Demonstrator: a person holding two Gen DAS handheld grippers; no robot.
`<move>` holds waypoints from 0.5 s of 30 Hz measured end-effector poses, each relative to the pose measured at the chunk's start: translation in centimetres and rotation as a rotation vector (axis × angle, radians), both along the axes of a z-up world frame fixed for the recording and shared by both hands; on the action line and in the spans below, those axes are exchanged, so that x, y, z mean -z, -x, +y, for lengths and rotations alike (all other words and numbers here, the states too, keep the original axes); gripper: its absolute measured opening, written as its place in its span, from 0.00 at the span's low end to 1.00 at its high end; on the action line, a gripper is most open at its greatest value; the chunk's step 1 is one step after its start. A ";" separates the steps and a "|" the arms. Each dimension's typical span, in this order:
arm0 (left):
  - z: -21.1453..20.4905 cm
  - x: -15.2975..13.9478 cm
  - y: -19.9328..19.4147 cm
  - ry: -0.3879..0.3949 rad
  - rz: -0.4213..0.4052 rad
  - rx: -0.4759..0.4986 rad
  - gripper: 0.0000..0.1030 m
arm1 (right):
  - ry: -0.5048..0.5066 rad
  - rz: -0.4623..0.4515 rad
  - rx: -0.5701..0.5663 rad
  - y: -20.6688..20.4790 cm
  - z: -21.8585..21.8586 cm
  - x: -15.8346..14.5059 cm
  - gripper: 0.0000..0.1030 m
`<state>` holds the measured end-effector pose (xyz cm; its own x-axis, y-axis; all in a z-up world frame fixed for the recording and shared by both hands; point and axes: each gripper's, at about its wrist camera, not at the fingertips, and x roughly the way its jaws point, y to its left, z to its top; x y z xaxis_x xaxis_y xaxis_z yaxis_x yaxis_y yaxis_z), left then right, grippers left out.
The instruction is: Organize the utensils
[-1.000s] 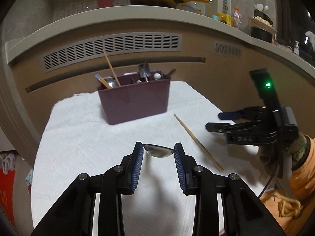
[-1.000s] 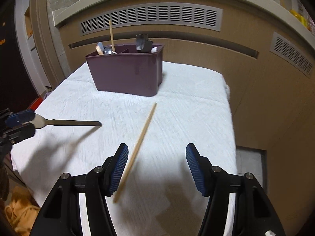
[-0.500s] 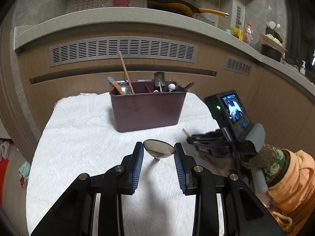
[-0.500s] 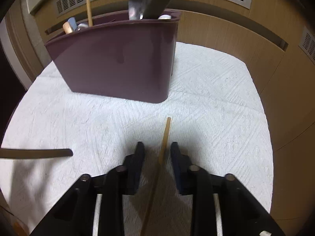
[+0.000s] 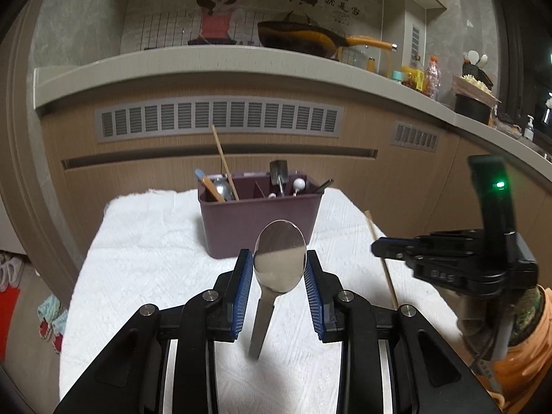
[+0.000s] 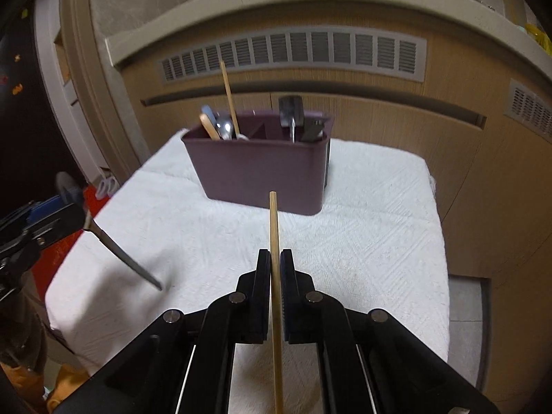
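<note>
Clamping a shiny steel spoon by its bowl, the left gripper holds it above the white-clothed table; the right gripper pinches 1 bamboo chopstick. Beyond, the maroon caddy stands near the far edge.

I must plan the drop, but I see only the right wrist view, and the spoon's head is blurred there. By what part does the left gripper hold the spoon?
Observer: By the bowl. The left gripper clamps the spoon edge to edge between its blue pads.
Operator: Which way does the bowl face?
Observer: It stands upright, with its shiny face turned to the left wrist camera.
Operator: Is anything in the holder's right compartment hidden from me?
Observer: Yes. In the holder, a white ball-topped utensil stands beside the metal one.
</note>
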<state>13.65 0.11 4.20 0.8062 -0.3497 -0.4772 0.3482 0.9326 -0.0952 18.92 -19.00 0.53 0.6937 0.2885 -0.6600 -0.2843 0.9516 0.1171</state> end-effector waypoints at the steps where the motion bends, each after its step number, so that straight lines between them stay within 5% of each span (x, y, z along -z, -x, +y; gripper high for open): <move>1: 0.0 -0.2 0.1 -0.001 -0.006 -0.001 0.30 | -0.006 -0.018 -0.001 0.3 -0.1 -0.6 0.05; 10: 0.3 -2.7 0.2 0.010 -0.066 -0.021 0.26 | -0.045 -0.204 -0.010 2.8 -0.5 -6.8 0.05; 15: 0.8 -7.8 -1.9 0.041 -0.172 -0.032 0.23 | -0.042 -0.350 -0.009 2.2 -0.2 -12.2 0.05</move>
